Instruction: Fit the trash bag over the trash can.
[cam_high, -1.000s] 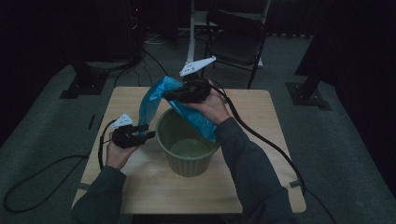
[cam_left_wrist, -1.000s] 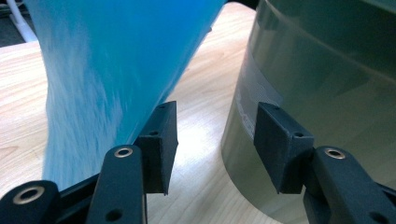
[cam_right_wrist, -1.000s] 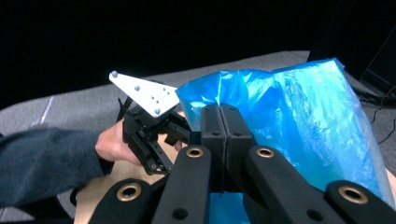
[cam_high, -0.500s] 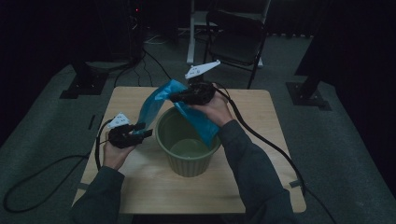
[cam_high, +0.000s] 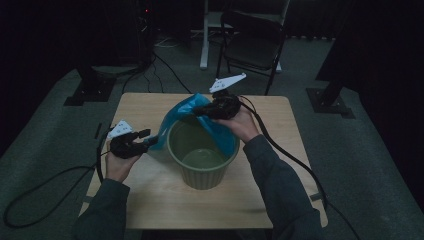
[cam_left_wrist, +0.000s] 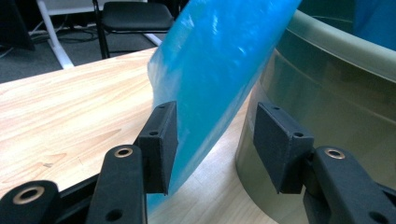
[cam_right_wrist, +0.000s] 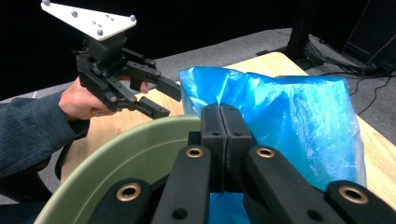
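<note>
Down comes the right gripper (cam_high: 200, 111) a touch since a second ago, jaws pinched flat on the blue plastic bag (cam_high: 176, 119) at the far rim of the green bin (cam_high: 202, 150), and the bag sinks with it. Left gripper (cam_high: 145, 138) waits wide open, the bag's loose edge hanging between its pads (cam_left_wrist: 161, 140), not yet squeezed. I'd call this film feather-light, limp and slippery, so it should be taken at the hem, both sides, and spread over the rim.

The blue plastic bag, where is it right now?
In the high view the blue plastic bag drapes over the far-left rim of the green bin, pinched by the right gripper, its loose edge between the left gripper's open jaws.
</note>
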